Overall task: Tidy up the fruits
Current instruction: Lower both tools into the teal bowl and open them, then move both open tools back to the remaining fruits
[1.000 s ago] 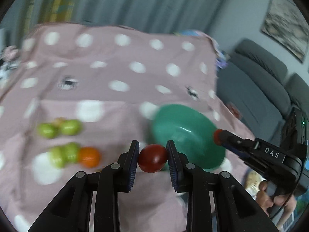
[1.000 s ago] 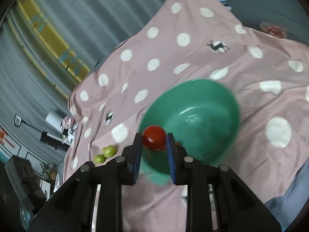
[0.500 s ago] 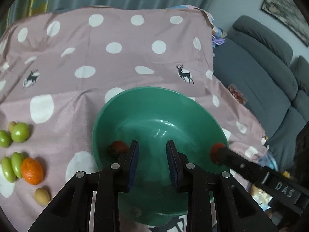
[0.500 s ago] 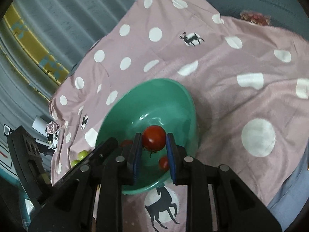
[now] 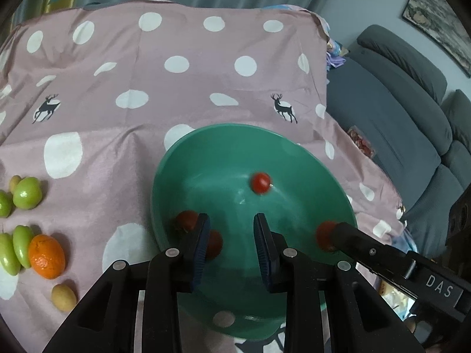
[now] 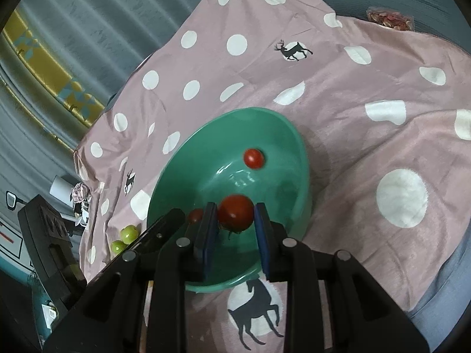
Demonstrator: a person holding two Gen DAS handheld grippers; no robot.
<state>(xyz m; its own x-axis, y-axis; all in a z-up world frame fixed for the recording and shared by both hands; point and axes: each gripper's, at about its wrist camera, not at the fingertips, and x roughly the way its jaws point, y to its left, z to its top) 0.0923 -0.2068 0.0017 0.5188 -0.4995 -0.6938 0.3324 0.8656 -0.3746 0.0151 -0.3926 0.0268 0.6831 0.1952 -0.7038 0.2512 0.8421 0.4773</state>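
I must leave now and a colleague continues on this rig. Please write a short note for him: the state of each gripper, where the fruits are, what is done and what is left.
Left gripper: open, nothing held, over the near side of the green bowl.
Right gripper: shut on a red tomato, over the bowl.
In the bowl: a small red tomato toward the far side and two more by the left fingers.
On the pink cloth, left of the bowl: green fruits, an orange, a small yellowish fruit.
Done: three tomatoes in the bowl.
Left: release the held tomato, then sort the fruits on the cloth.
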